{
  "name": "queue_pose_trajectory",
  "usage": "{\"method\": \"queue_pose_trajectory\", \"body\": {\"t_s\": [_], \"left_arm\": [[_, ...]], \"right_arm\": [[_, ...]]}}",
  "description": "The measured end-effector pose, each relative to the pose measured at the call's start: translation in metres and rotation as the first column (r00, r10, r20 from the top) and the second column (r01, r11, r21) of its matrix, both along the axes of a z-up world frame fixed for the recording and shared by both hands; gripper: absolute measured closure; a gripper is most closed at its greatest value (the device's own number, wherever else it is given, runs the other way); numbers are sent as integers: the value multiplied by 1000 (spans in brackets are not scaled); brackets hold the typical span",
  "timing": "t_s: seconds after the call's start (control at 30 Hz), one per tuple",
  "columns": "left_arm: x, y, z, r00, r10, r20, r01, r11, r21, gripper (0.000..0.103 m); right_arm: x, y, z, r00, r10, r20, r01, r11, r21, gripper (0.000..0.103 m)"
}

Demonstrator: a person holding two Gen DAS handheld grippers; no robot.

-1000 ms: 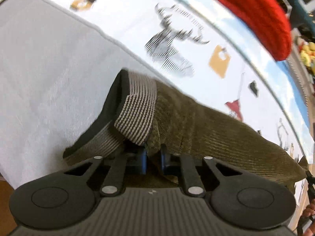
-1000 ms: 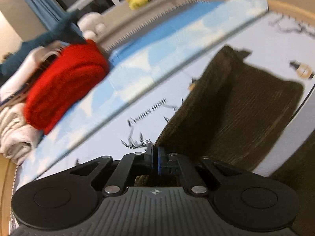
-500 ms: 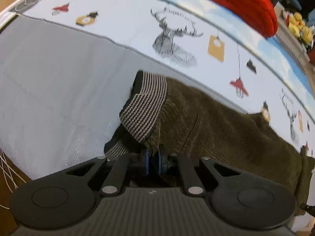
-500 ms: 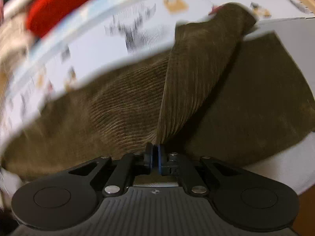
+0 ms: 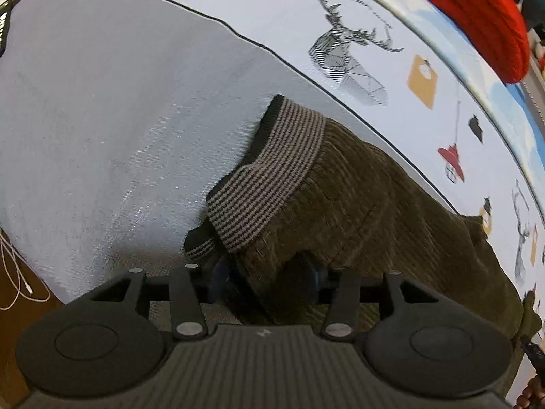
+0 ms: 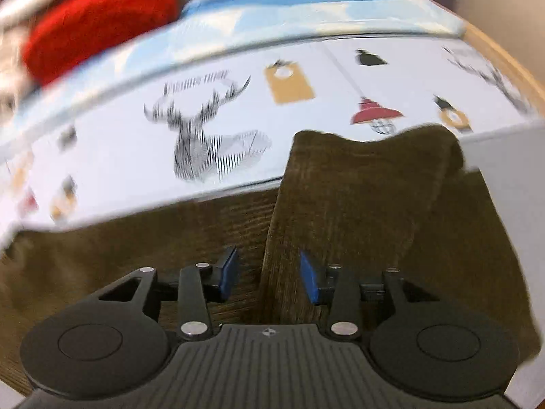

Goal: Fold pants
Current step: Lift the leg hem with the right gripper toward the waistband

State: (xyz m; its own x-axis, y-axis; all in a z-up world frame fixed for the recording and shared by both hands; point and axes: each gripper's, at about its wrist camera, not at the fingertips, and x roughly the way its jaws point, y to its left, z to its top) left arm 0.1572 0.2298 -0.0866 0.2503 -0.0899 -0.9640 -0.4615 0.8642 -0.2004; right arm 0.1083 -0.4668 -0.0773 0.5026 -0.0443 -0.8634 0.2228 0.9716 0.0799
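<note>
Olive corduroy pants (image 5: pixel 374 211) lie on a grey cloth (image 5: pixel 102 102), with a striped knit waistband (image 5: pixel 272 167) folded over at their left end. My left gripper (image 5: pixel 265 277) is open, its jaws apart on either side of the waistband end, which drapes between them. In the right wrist view the pants (image 6: pixel 357 187) show a leg folded over the rest. My right gripper (image 6: pixel 269 272) is open, its blue pads (image 6: pixel 229 271) apart around the fold's edge.
A white sheet printed with deer heads (image 5: pixel 347 58) and tags lies behind the grey cloth. A red knit garment (image 5: pixel 477 13) sits at the back, also in the right wrist view (image 6: pixel 98 20). A white cable (image 5: pixel 17 279) hangs at the left edge.
Both grippers have opened and let go of the pants, which were pinched a moment ago. The waistband and folded leg now rest on the surface.
</note>
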Motion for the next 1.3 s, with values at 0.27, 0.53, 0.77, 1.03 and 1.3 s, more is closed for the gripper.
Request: {"method": "queue_pose_trajectory", "body": {"t_s": [0.27,0.53,0.77,1.03,1.3], "left_arm": [[10,2,-6,999,33,-18,-33,999,12,49],[7,-7,10,998,0,58,-5,996,86,78],[-3,-8,18,993,-66,102,57,995,87,79],[-6,11,7,998,10,70,-8,1000,-20,65],[-3,15,-1,998,40,53,-37,998,-48,53]], "right_arm": [[28,26,-31,984,135,-119,-159,962,-224,79],[-38,-70,55,912,-319,257,313,947,68,101],[-141,-135,38,846,-521,112,473,831,293,101],[-179,-195,-6,766,-641,-50,603,688,403,76],[-150,-209,-31,712,-701,-42,654,639,406,65]]}}
